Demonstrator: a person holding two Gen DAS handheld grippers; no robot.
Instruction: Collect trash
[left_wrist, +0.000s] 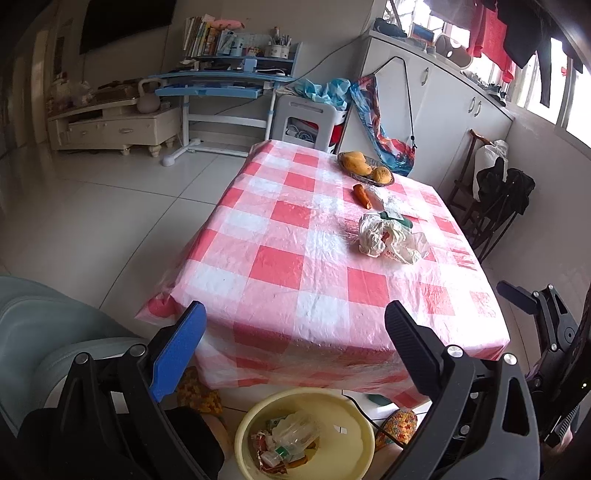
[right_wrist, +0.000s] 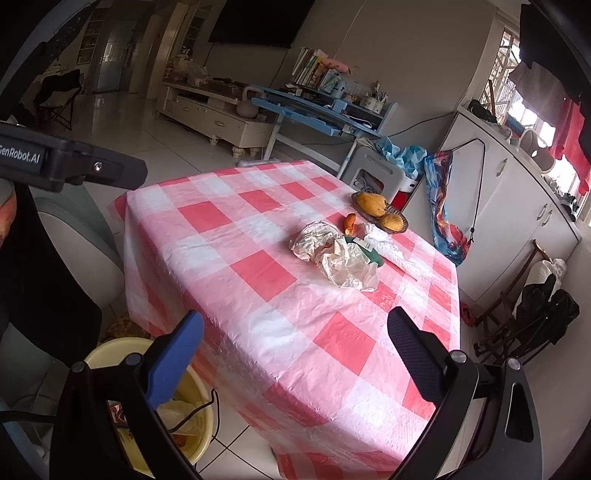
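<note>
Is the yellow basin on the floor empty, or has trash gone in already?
Partly filled: the yellow basin already holds wrappers and clear plastic.

We see a glossy, crinkled plastic cloth (left_wrist: 295, 266) on the table, a crumpled thin plastic bag (left_wrist: 388, 236), and a smooth yellow plastic basin (left_wrist: 354, 443).

Crumpled bag (left_wrist: 388, 236) on table (left_wrist: 295, 273); basin (left_wrist: 347, 435) below, perhaps underneath.

The pale yellow round plastic basin (left_wrist: 354, 439) on the floor is cut off by the bottom edge in the left wrist view; in the right wrist view the right tool's blue finger (right_wrist: 173, 365) covers much of it. A dark green flat item (right_wrist: 373, 254) lies mostly hidden beneath the crumpled white plastic bag (right_wrist: 340, 258); its kind cannot be told.
</note>
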